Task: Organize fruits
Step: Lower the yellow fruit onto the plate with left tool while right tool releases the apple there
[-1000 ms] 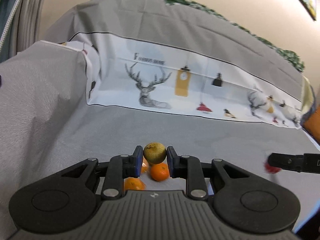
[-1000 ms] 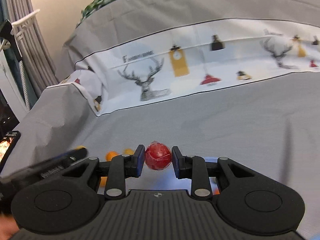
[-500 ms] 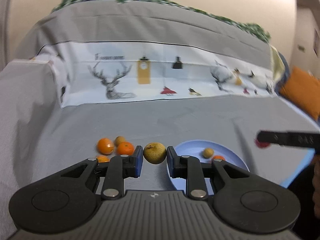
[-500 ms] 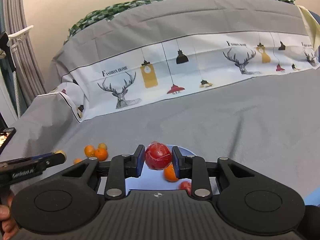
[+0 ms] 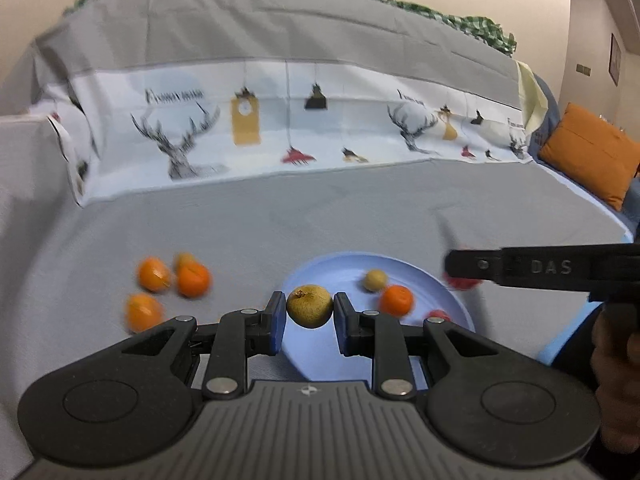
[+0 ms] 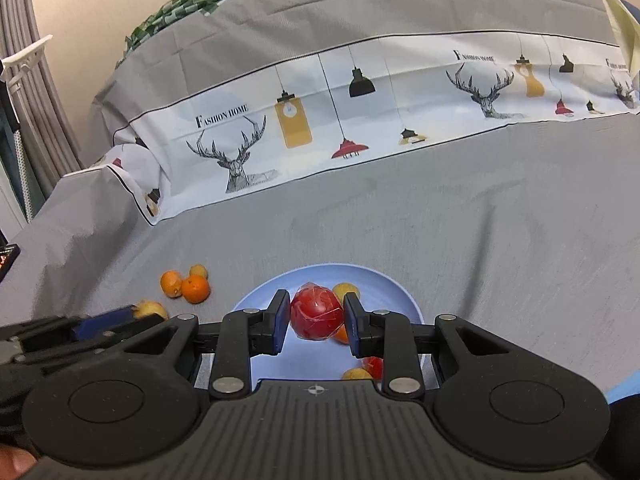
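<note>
Left claw [image 5: 310, 322] is clamped on a yellow-brown fruit [image 5: 309, 306] at the blue plate [image 5: 320, 354]'s near-left edge; I see a tangerine [image 5: 396, 300] and small yellowish fruit [image 5: 375, 280] inside. Right claw [image 6: 316, 324] pinches a red wrapped fruit [image 6: 317, 316] above that plate [image 6: 260, 300], which holds more fruit.

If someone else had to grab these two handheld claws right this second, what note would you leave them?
Left gripper: shut on a yellow-brown fruit, near the blue plate's left edge.
Right gripper: shut on a red fruit, above the plate.
Done: the plate holds a few fruits, including an orange and a small yellow one.
Left: release both held fruits into the plate, then probably fetch the loose oranges on the grey cloth to its left.
</note>
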